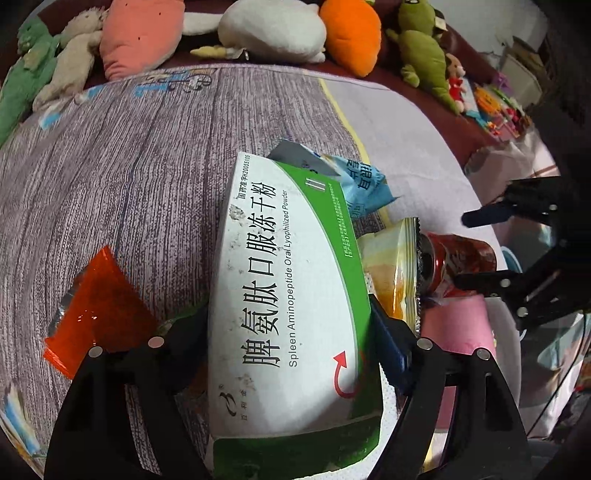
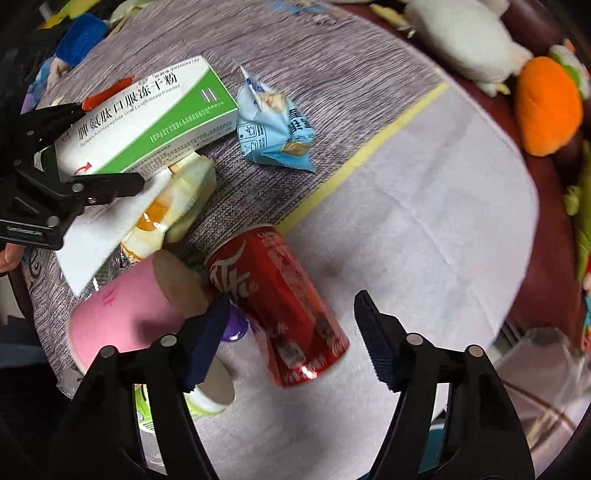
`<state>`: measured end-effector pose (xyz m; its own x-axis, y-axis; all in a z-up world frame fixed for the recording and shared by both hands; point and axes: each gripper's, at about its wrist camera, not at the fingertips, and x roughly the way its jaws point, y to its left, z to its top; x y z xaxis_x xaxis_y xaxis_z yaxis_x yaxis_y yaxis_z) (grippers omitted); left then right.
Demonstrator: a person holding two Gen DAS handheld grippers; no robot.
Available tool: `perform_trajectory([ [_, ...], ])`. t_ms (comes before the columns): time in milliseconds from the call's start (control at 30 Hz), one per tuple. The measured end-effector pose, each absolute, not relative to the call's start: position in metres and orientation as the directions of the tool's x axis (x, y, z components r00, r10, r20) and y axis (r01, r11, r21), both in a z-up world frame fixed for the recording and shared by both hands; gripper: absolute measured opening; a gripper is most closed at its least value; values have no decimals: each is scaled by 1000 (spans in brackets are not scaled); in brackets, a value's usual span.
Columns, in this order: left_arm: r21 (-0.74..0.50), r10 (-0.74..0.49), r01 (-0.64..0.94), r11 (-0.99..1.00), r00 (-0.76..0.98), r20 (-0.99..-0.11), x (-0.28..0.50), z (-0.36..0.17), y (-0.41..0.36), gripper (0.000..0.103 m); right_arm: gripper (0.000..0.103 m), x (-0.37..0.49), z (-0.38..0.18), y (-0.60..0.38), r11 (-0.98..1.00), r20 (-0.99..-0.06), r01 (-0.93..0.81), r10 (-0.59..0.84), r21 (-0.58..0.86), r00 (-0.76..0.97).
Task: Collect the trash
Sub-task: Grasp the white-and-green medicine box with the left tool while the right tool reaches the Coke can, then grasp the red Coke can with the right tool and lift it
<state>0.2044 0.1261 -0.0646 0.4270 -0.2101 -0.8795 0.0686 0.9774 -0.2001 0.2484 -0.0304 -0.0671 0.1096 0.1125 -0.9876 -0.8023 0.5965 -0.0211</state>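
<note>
A white and green medicine box (image 1: 288, 280) lies across the trash pile on a striped grey cloth (image 1: 129, 177). My left gripper (image 1: 288, 321) is shut on its long sides; the right wrist view shows both fingers (image 2: 107, 184) pressing on the box (image 2: 147, 114). A dented red soda can (image 2: 280, 306) lies on its side on the white patch. My right gripper (image 2: 291, 328) points down over it, open, one finger on each side with a gap at the right pad. The left wrist view shows the same gripper (image 1: 469, 249) straddling the can (image 1: 458, 258).
A crumpled blue wrapper (image 2: 273, 125), a yellow snack wrapper (image 2: 173, 199), a white sheet (image 2: 99, 236) and a pink cylinder (image 2: 125, 317) crowd the can and box. An orange-red wrapper (image 1: 96, 306) lies left of the box. Plush toys (image 1: 273, 29) line the far edge.
</note>
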Motion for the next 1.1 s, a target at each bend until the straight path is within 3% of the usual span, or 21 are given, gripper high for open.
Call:
perform_trajectory([
  [167, -199, -209, 69, 978, 427, -880, 208, -67, 124, 81, 66, 256, -89, -25, 568, -995, -823, 97, 23, 39],
  [267, -180, -188, 58, 982, 439, -879, 209, -68, 122, 80, 42, 255, -97, -29, 602, -992, -797, 117, 44, 34],
  [667, -103, -114, 50, 993, 500, -858, 185, -36, 97, 77, 42, 223, -52, -91, 785, -962, -617, 211, 60, 174],
  [1100, -97, -159, 137, 986, 563, -811, 148, 21, 33, 77, 42, 170, -17, -187, 898, -897, -392, 328, 199, 295],
])
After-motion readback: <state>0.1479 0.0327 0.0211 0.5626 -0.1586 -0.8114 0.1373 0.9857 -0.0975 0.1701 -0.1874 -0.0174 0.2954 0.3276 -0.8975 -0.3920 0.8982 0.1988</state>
